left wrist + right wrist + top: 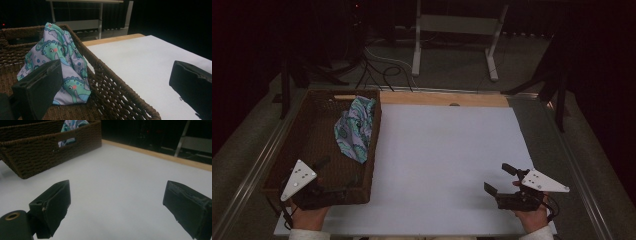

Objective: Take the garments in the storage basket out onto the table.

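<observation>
A brown wicker basket (314, 95) stands on the left of the white table (447, 160). A crumpled cloth (354, 127) with a green and lilac print leans against the inside of its right wall. My left gripper (338, 172) is open over the basket's near right corner. In the left gripper view the cloth (57, 50) lies just beyond my left gripper (117, 67), one jaw on each side of the basket's wall (107, 72). My right gripper (498, 179) is open and empty at the near right. The right gripper view looks past my right gripper (117, 187) to the basket (50, 147) and cloth (72, 125).
A wooden strip (442, 98) runs along the table's far edge. Beyond it on the floor are a white frame stand (457, 30), dark tripod legs (557, 85) and cables (387, 70). Metal rails (252, 165) border the table's sides.
</observation>
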### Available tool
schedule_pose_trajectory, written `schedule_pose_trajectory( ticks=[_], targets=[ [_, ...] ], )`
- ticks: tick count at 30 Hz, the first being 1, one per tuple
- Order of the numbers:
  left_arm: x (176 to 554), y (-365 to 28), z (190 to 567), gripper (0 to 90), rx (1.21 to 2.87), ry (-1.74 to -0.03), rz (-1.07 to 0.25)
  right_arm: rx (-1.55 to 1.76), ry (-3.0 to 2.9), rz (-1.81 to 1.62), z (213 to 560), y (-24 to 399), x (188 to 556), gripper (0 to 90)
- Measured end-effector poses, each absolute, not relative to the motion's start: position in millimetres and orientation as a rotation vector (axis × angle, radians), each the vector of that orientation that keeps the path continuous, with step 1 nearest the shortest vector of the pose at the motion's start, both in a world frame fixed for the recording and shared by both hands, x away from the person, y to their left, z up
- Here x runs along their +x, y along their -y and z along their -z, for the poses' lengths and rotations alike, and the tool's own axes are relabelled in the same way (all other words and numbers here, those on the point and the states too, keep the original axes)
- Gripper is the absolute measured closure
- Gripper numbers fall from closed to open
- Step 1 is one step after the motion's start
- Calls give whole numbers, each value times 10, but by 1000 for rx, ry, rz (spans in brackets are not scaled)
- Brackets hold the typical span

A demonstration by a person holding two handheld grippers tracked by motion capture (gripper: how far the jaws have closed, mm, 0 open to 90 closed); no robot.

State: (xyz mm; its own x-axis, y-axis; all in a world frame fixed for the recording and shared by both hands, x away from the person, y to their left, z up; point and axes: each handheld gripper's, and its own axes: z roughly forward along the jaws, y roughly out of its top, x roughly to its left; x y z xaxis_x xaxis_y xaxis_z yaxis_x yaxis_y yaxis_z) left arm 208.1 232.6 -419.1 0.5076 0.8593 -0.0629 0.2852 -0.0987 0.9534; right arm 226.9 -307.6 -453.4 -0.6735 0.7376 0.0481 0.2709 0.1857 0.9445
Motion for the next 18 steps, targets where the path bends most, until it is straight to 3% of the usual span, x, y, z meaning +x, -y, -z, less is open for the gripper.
schedule_pose_trajectory(
  ticks=[18],
  targets=[
    [2129,-2281,4111,0,1671,-971,-646,971,-2029,-1531,4585,3088,2356,77]
  ],
)
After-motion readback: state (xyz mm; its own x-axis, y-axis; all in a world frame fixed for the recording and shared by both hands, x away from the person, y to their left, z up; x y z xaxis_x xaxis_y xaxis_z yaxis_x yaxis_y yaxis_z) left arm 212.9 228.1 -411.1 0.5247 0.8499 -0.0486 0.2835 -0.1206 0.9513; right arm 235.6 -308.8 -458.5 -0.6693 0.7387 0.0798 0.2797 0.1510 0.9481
